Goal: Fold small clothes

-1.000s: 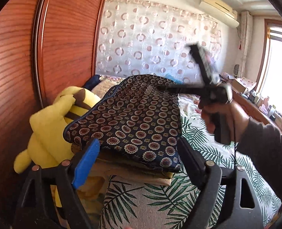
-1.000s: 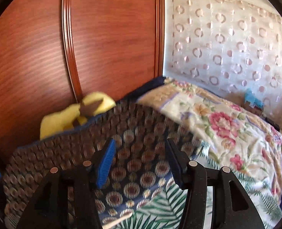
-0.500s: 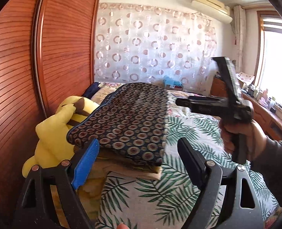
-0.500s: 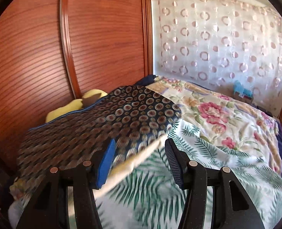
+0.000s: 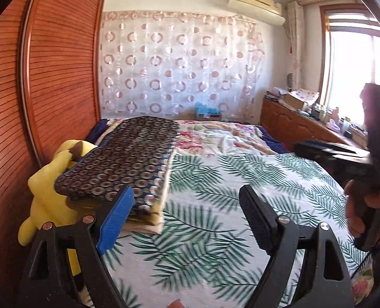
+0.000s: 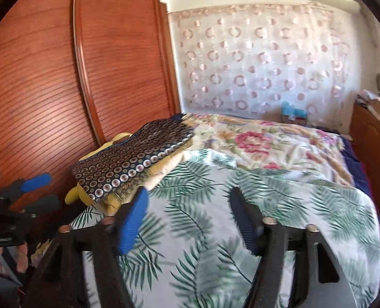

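Observation:
A folded dark garment with a ring pattern [image 5: 128,161] tops a small stack of folded clothes [image 5: 148,220] at the bed's left side; it shows too in the right wrist view [image 6: 136,159]. My left gripper [image 5: 184,205] is open and empty, its blue finger just in front of the stack's near corner. My right gripper [image 6: 190,210] hangs over the leaf-print sheet to the right of the stack; its jaws are opening with nothing between them. A hand holds the right gripper at the left wrist view's right edge [image 5: 369,159], and the left gripper shows at the other view's left edge [image 6: 30,190].
A yellow plush toy [image 5: 48,190] lies against the wooden wardrobe [image 5: 48,89], behind the stack. The bed carries a leaf-print sheet [image 5: 241,184] and a floral quilt [image 6: 267,138] farther back. A cluttered wooden cabinet [image 5: 305,125] lines the right wall beneath the window.
Both grippers have drawn back and rightward from the stack. The right one was over the ring-patterned garment; now it is beside it over the sheet, jaws wider.

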Tool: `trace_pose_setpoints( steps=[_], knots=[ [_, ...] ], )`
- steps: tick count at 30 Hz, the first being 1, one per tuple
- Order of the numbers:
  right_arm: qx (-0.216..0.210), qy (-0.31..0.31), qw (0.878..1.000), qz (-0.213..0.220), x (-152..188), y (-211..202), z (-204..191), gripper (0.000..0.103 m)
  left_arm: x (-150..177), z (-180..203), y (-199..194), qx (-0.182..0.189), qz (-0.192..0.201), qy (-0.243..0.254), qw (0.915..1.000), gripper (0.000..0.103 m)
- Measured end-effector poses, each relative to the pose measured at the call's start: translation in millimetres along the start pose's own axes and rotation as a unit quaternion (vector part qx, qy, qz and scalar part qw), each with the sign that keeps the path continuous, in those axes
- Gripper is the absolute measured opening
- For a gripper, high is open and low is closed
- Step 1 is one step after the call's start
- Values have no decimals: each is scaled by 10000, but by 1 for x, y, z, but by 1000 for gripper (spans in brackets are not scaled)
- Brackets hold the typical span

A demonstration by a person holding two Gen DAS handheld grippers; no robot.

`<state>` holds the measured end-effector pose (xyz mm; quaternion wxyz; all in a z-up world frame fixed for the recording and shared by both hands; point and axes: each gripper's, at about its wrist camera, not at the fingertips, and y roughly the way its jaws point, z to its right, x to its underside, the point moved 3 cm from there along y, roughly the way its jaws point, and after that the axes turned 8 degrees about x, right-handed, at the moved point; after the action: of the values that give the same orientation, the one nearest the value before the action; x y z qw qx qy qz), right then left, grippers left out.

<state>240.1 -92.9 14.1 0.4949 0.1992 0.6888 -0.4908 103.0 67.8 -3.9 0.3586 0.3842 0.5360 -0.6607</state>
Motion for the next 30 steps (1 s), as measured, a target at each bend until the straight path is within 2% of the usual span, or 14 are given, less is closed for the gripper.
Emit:
trace_pose_setpoints(
  steps=[2,4,9,13,19,25,30],
  knots=[
    [156,109,9997,164,5,-31,5,89,-1,14,-1,50,19,110,9999,84],
    [391,150,9987,305,11,-55,10,93,-4,26,-2,168,51,137,9998,84],
    [1153,226,9910,646,31,-114,16,94,-10,50,-8,250,85,184,9995,84],
    [1485,416,9854,718,46,-147,20,94,-13,66,-17,247,157,280,9992,84],
    [1713,381,9814,779,61,-174,7,94,-18,82,-27,281,255,365,9986,84],
    [1692,432,9814,794,64,-173,-9,94,-15,89,-26,267,240,466,9983,84],
    [1705,436,9812,797,69,-167,2,94,-14,92,-27,260,212,463,9984,84]
  ],
)
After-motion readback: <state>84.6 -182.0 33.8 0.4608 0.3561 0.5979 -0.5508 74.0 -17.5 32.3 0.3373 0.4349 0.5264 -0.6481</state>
